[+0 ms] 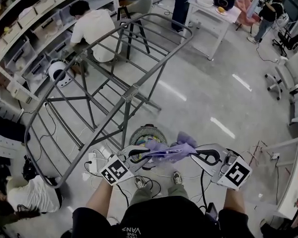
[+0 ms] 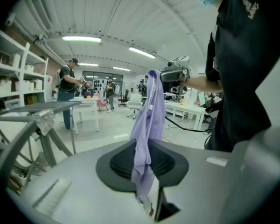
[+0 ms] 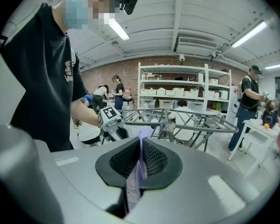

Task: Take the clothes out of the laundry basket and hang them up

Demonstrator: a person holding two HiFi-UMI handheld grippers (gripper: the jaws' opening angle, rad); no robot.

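Both the left gripper [image 1: 148,154] and the right gripper [image 1: 194,155] were clamped on the lilac garment [image 1: 170,149], stretched between them above the laundry basket [image 1: 139,132]

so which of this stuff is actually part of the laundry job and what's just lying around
Job:
purple garment, pinched in the jaws of the left gripper and right gripper
laundry basket
drying rack

Lying about:
white table
office chair
storage shelves
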